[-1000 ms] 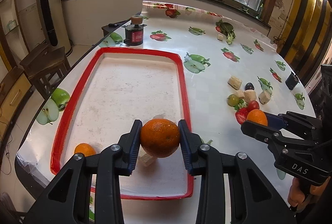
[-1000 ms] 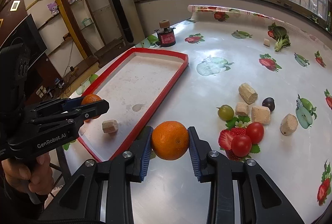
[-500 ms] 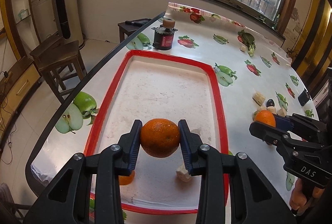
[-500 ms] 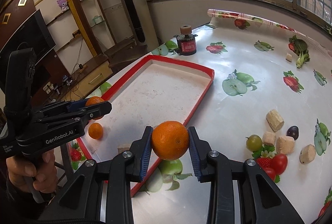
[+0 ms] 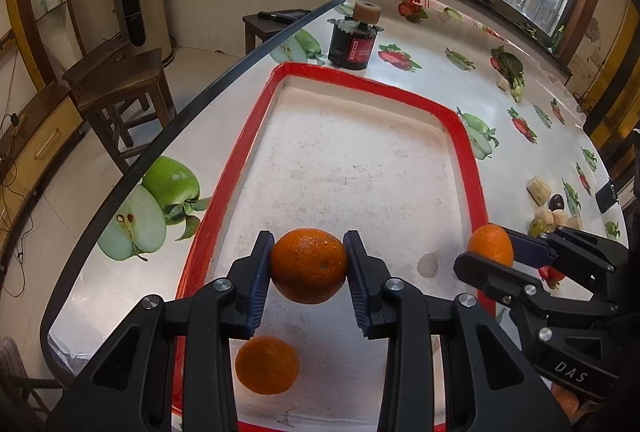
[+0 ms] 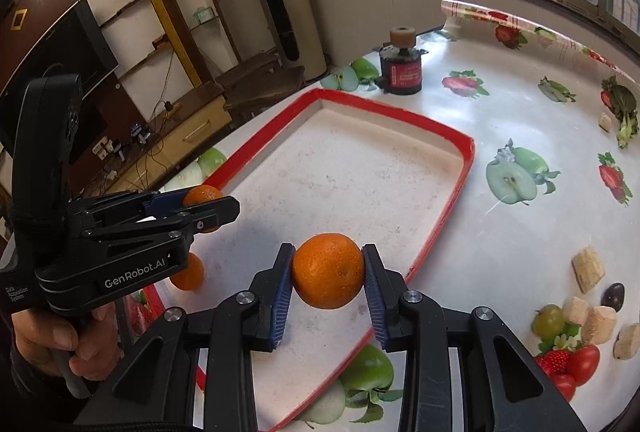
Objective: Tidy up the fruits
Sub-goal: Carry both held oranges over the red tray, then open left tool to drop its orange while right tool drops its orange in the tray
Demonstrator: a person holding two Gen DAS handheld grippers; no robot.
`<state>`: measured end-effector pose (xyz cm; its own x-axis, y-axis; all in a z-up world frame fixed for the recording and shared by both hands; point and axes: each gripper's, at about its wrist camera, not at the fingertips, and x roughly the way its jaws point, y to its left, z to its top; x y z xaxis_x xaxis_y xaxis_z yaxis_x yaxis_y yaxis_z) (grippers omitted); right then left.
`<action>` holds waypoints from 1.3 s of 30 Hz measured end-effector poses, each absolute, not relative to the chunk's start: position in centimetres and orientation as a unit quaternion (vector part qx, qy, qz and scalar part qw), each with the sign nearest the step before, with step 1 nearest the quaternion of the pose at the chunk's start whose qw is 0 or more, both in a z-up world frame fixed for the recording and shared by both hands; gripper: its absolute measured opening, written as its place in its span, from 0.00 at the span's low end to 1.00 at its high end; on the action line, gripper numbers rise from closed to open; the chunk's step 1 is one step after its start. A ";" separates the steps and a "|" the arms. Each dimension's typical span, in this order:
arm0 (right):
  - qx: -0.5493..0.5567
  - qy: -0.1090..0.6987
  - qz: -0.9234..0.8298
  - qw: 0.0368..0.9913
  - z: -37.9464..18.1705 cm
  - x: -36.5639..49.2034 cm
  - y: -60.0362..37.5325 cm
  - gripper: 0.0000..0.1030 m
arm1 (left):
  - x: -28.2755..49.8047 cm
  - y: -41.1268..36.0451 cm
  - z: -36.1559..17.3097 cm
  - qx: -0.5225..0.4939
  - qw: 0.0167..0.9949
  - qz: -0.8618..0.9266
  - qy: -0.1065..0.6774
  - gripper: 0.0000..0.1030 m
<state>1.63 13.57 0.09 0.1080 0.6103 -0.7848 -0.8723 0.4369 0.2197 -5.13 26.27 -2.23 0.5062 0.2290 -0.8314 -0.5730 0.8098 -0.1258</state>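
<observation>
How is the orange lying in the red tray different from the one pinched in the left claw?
The loose orange rests on the tray floor with nothing touching it; the held orange hangs above the tray, squeezed between the left claw's blue pads. The loose one sits nearer the tray's front edge and looks slightly smaller. Both are round, whole and bright orange.

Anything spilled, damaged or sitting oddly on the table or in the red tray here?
Nothing is spilled or broken. The red tray has a stained, scuffed white floor, with a damp-looking blotch near its right rim. One orange lies in it. The only odd item is a black motor-like part standing beyond the tray, unrelated to fruit.
</observation>
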 end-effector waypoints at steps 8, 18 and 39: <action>-0.182 0.453 0.509 0.709 -3.4 0.7 15.2 0.33 | -4.9 26.7 -4.4 -0.207 0.830 0.236 0.462 0.32; -0.197 0.450 0.510 0.706 -3.5 0.0 15.0 0.56 | -6.0 26.7 -3.8 -0.213 0.828 0.256 0.452 0.55; -0.051 0.417 0.478 0.771 3.1 5.8 -3.8 0.67 | -6.0 14.8 3.6 -0.207 0.868 0.273 0.359 0.59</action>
<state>5.81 -3.85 3.15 0.1948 0.6948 -0.6924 -0.7796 0.5381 0.3206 -5.99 14.77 3.62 0.5934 0.3252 -0.7363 -0.6230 0.7648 -0.1642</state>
